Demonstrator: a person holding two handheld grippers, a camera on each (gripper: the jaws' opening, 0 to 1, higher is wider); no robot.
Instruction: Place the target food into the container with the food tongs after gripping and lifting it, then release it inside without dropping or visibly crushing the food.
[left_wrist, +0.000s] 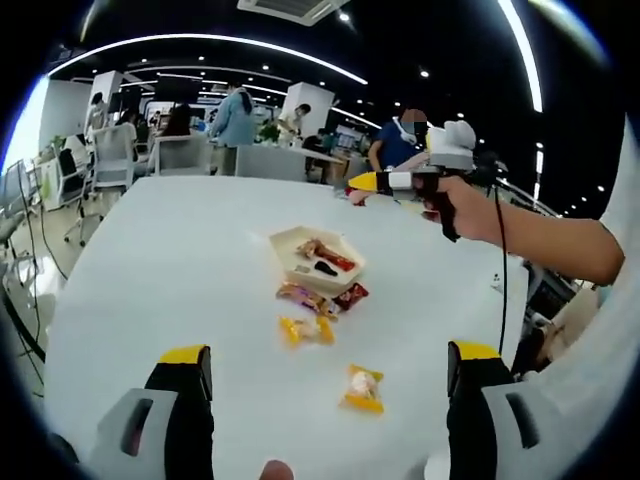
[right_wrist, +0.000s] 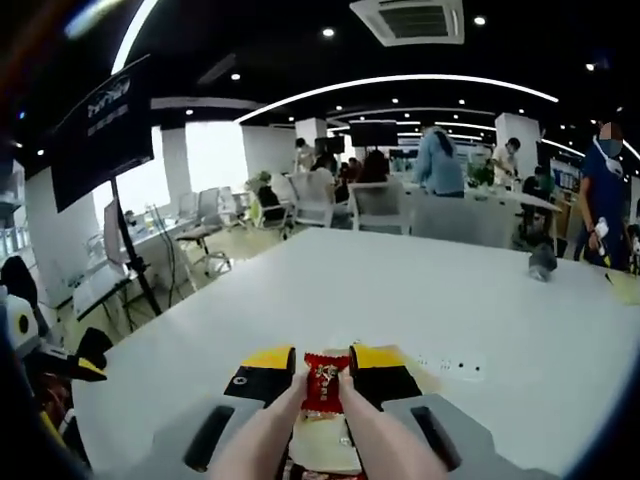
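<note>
**Red snack held aloft, container off below**

Right gripper (right_wrist: 323, 385): yellow-tipped jaws clamped on a small red crinkly foil snack packet (right_wrist: 323, 386), long axis upright along the jaws; a person's fingers (right_wrist: 262, 440) lie just below it. In the left gripper view, this gripper hangs above the white matte table (left_wrist: 150, 270), beyond the pale, shallow hexagonal tray (left_wrist: 283, 246). Left gripper (left_wrist: 330, 372): jaws wide apart, holding nothing. Loose glossy wrappers lie beside the tray.

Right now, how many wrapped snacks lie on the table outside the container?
4 visible: two touching the container's near edge, brown-gold and dark red; a yellow one nearer; a yellow-white one nearest the camera. More may hide behind the container.
</note>
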